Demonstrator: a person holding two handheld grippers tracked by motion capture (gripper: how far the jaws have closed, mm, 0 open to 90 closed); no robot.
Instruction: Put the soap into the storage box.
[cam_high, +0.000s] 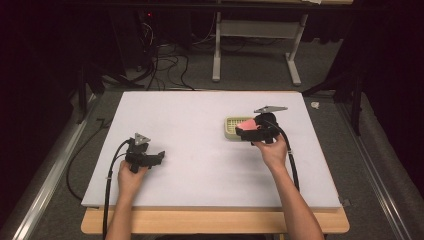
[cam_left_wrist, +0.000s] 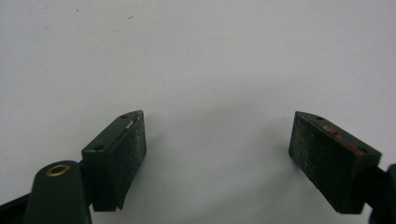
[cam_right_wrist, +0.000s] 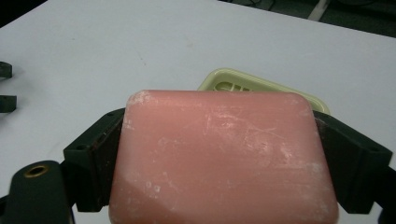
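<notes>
Right hand-held gripper (cam_high: 248, 131) clamped on a pink soap bar (cam_right_wrist: 219, 158), one black jaw pressed to each short side of the bar. Held above the white tabletop (cam_high: 200, 150), right of centre, with the bar just over or beside the near edge of a pale yellow-green soap dish (cam_high: 232, 126); touching or not, hard to tell from the high view. Behind the bar in the right gripper view, the slotted rim of the dish (cam_right_wrist: 243, 84) lying flat on the tabletop. Bar's surface scuffed with whitish marks.

Left hand-held gripper (cam_high: 159, 156) spread wide, nothing between its jaws, low over bare tabletop near the left front corner, well apart from the dish. Red smears on the inner pad (cam_left_wrist: 336, 135) of one jaw. Forearms entering from the near edge, a cable trailing from each gripper.
</notes>
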